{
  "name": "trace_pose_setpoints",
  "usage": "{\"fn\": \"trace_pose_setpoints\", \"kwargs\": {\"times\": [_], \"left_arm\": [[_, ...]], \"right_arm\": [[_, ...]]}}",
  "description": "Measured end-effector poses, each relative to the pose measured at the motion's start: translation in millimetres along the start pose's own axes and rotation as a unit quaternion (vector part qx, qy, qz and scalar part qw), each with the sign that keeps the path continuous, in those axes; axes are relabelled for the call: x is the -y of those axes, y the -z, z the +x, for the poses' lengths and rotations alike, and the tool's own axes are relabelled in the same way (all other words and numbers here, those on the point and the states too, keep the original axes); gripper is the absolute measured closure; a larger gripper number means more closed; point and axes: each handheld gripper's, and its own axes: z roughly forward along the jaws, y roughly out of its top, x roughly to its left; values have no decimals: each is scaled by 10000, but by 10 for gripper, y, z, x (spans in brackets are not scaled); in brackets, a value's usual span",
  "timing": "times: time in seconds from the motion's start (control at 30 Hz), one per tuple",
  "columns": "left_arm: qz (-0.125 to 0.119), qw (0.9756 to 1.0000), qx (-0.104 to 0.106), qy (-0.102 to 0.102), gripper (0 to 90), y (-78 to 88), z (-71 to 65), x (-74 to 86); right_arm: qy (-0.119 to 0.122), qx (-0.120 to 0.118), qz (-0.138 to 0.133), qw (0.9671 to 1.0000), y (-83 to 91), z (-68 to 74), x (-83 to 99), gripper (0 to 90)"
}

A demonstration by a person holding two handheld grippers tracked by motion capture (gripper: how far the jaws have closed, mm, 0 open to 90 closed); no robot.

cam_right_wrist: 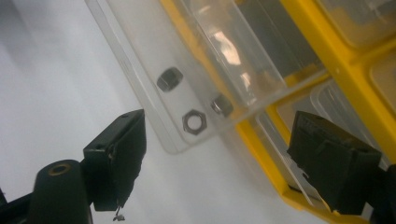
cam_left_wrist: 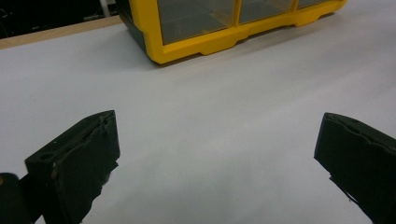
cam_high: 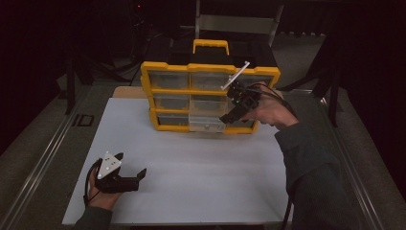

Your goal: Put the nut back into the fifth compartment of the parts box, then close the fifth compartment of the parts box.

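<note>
White tabletop is carrying a yellow organizer; its clear drawer, protruding just ahead of the unclenched right gripper, is looking light, slippery; best gripped at its front lip. Left gripper is resting released.

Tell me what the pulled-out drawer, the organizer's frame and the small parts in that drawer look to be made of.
Drawer: clear, slightly glossy plastic; the white surface shows through it.
Organizer frame: yellow moulded plastic, opaque with a smooth sheen.
Hex nuts: probably steel; grey, metallic glints on the facets.
</note>
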Motion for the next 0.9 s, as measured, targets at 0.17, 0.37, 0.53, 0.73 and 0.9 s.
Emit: {"fn": "trace_pose_setpoints", "kwargs": {"times": [0.17,0.37,0.53,0.73,0.9], "left_arm": [[11,10000,3,14,6,-5,2,0],[10,10000,0,11,5,-6,-1,2],[2,10000,2,11,5,-2,0,1],[4,10000,4,18,5,1,4,2],[6,10000,6,12,5,1,3,1]], "right_arm": [[3,-24,-20,10000,-11,3,78,191],[32,-58,-10,10000,-67,16,181,192],[67,-79,-11,9999,-124,31,259,204],[32,-27,44,10000,-194,70,356,239],[22,13,-45,10000,-255,98,457,311]]}}
